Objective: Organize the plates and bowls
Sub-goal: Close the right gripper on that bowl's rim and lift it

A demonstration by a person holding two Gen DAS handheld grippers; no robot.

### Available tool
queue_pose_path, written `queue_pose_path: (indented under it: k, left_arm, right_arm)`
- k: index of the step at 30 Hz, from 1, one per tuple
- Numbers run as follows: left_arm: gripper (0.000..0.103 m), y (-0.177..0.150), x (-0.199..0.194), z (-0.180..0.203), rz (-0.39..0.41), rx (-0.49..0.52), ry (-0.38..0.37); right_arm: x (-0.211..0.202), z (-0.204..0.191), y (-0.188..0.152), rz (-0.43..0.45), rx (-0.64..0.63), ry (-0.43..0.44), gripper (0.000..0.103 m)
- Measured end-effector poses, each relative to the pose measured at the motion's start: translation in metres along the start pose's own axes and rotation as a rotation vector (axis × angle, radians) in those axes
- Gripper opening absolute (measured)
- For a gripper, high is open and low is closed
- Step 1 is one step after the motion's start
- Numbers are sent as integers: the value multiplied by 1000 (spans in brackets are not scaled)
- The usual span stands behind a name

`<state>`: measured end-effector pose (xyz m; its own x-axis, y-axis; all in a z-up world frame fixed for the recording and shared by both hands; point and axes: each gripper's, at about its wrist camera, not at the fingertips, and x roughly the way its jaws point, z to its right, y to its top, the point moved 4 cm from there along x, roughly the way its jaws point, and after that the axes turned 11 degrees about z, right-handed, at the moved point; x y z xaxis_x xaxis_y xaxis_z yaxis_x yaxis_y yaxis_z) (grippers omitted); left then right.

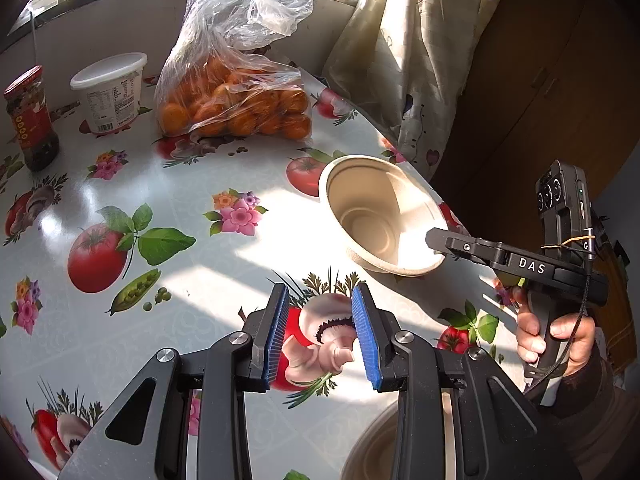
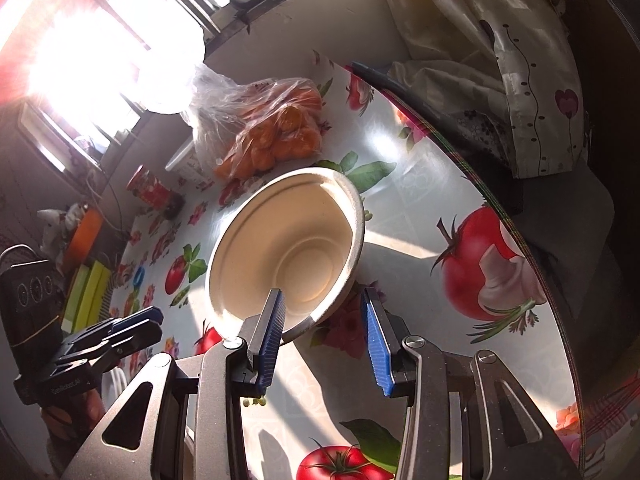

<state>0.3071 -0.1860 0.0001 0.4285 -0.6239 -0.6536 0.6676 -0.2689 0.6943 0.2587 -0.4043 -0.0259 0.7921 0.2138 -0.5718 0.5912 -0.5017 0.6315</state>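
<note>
Although the table [image 1: 168, 208] holds one beige bowl [image 1: 380, 216] near its edge, sorting looks barely begun. The right gripper [image 2: 324, 332] straddles the bowl's rim, jaws narrowly apart; the left gripper [image 1: 320, 332] is narrow, empty. Only the left view shows a second bowl [image 1: 376, 448] beneath.

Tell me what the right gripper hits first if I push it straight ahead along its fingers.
Most likely the beige bowl. The right gripper points at its near rim, with one finger already reaching over the rim into the bowl and the other outside it. Whether the pads touch yet is unclear.
</note>
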Motion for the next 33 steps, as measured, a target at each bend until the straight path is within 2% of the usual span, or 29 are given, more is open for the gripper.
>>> queue_pose_path:
  k: [2, 4, 6, 20, 30, 33]
  left_arm:
    - [34, 0, 2, 0, -4, 5, 4]
    - [34, 0, 4, -1, -8, 4, 6]
    - [34, 1, 6, -1, -9, 5, 4]
    - [34, 2, 18, -4, -25, -20, -13]
    - [34, 0, 27, -6, -48, -70, -46]
    - [34, 0, 29, -6, -50, -95, -77]
  right_arm:
    - [3, 2, 0, -9, 19, 1, 34]
    - [6, 3, -1, -21, 32, 15, 23]
    - [7, 3, -2, -26, 41, 17, 21]
    - [1, -3, -12, -110, 111, 117, 17]
    - [-3, -1, -26, -184, 218, 213, 17]
    - [0, 3, -32, -217, 267, 242, 17]
